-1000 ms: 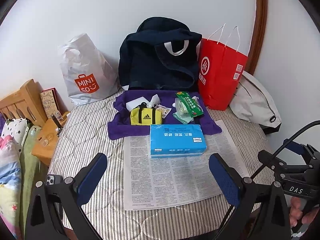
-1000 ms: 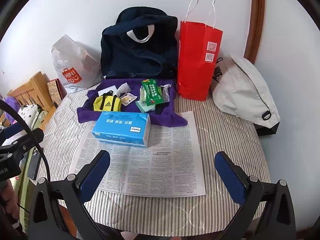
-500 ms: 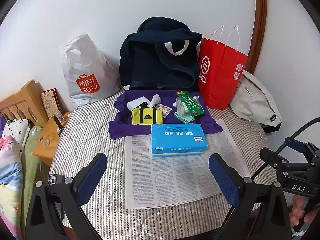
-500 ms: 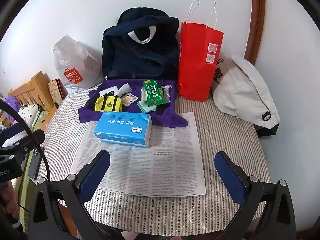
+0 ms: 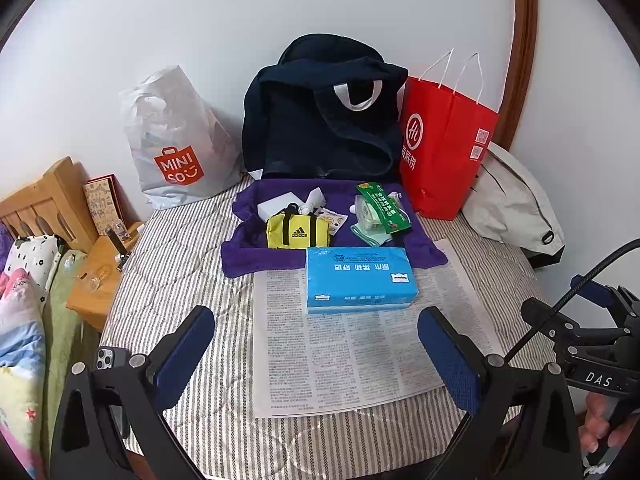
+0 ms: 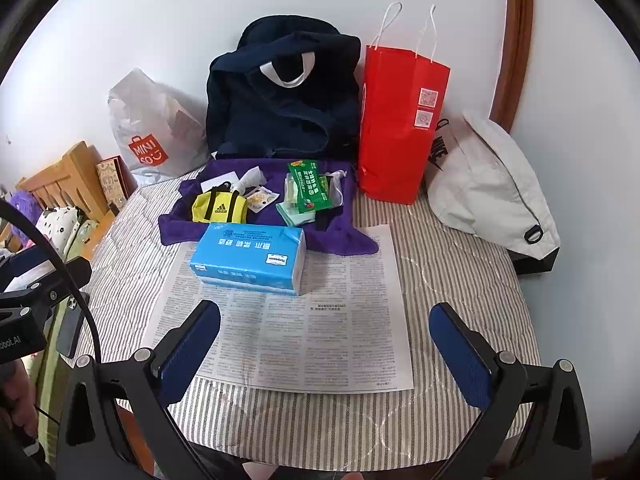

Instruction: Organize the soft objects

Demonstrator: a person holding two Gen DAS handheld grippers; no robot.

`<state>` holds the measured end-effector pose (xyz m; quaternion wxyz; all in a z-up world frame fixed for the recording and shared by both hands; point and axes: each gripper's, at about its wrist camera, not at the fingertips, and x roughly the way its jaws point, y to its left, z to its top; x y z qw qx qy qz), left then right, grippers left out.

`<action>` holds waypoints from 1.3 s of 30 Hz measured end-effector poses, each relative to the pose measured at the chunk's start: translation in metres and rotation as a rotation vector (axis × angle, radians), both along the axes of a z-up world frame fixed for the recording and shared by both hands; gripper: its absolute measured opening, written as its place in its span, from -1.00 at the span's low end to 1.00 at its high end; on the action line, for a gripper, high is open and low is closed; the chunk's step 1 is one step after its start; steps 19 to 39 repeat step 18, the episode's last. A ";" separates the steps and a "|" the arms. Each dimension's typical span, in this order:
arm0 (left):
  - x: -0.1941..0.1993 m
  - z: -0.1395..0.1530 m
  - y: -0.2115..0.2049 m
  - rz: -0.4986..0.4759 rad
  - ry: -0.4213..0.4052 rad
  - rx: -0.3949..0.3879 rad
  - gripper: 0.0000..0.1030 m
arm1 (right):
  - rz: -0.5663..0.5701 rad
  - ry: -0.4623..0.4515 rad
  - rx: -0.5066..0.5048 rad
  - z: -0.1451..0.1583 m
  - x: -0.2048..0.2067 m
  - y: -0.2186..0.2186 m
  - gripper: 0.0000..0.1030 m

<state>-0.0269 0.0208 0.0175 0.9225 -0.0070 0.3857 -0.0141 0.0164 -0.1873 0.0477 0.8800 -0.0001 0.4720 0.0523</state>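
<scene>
Presently, left tool (image 5: 316, 344): held wide apart above the near part of the newspaper (image 5: 360, 344); nothing is gripped between the blue pads.
Right tool (image 6: 324, 340): likewise spread wide, nothing held, hung over the near half of the newspaper.
Landmark: the blue tissue pack (image 5: 360, 280) is laid on the far end of the newspaper, on the striped bed cover (image 5: 168, 280).
Purple cloth (image 5: 248, 256): spread directly behind the tissue pack, its near edge touching or overlapping the newspaper.
Yellow pouch (image 5: 298, 232): set on the purple cloth, just behind the tissue pack's left end.
Green packet (image 5: 382, 210): placed on the cloth behind the tissue pack's right end, on top of pale folded items.
Navy bag (image 5: 320, 120): propped against the wall, well behind the tissue pack.
Red paper bag (image 5: 444, 152): stood upright behind and right of the tissue pack.
White plastic bag (image 5: 176, 148): seen behind and left of the tissue pack.
Grey bag (image 6: 488, 184): slumped to the right of the red paper bag.
</scene>
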 end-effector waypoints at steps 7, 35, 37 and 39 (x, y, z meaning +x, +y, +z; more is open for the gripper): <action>0.000 0.000 0.001 0.000 0.002 0.006 0.99 | 0.000 -0.001 -0.001 0.000 0.000 0.000 0.99; 0.003 0.001 0.003 -0.001 -0.007 0.001 1.00 | 0.005 0.002 0.002 0.000 0.002 0.000 0.99; 0.003 0.001 0.003 -0.001 -0.007 0.001 1.00 | 0.005 0.002 0.002 0.000 0.002 0.000 0.99; 0.003 0.001 0.003 -0.001 -0.007 0.001 1.00 | 0.005 0.002 0.002 0.000 0.002 0.000 0.99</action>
